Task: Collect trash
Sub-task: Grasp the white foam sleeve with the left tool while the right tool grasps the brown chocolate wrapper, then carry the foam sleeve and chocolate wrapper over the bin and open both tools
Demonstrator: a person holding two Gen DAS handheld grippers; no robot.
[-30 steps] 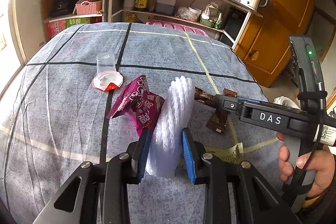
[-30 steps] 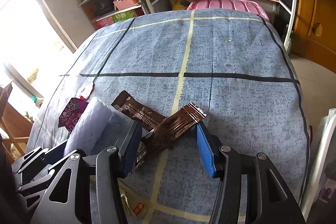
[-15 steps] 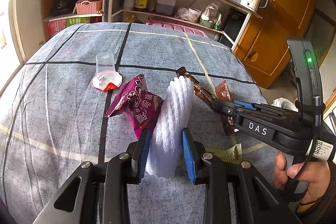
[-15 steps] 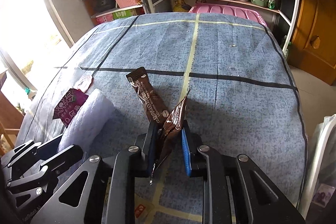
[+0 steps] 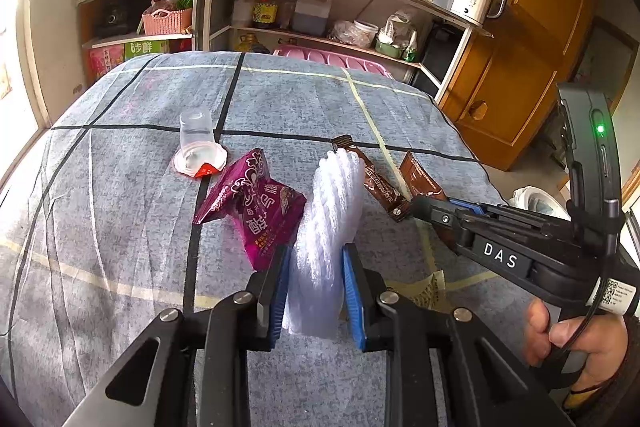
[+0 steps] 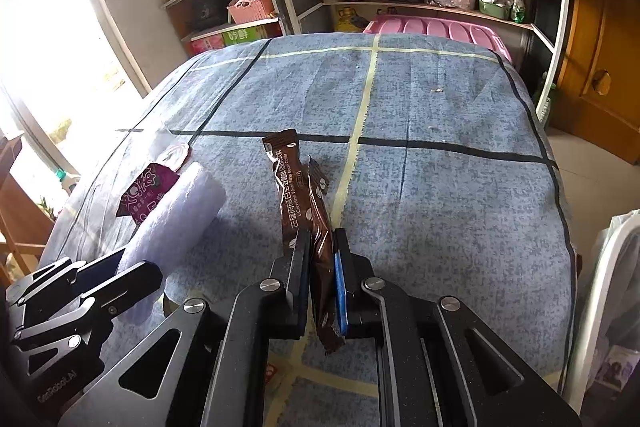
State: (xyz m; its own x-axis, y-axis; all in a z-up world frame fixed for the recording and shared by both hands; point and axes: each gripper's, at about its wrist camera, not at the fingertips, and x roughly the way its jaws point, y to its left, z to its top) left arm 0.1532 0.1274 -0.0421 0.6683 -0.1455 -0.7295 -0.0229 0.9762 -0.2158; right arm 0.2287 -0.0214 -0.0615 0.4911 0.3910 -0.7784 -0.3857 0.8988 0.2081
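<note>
Right gripper (image 6: 322, 255) clamps brown wrappers (image 6: 316, 223).

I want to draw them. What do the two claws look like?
Both are black metal claws with silver bolts and blue pads. The left claw has triangular cut-outs. The right claw, seen from the side, says DAS in white, with a green light, a QR sticker and a black cable.

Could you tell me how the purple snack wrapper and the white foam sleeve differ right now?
The purple snack wrapper is flat, crinkled, printed foil lying loose on the tablecloth. The white foam sleeve is plain, ribbed, bulky and longer, pinched in the left gripper. Both are trash, side by side.
</note>
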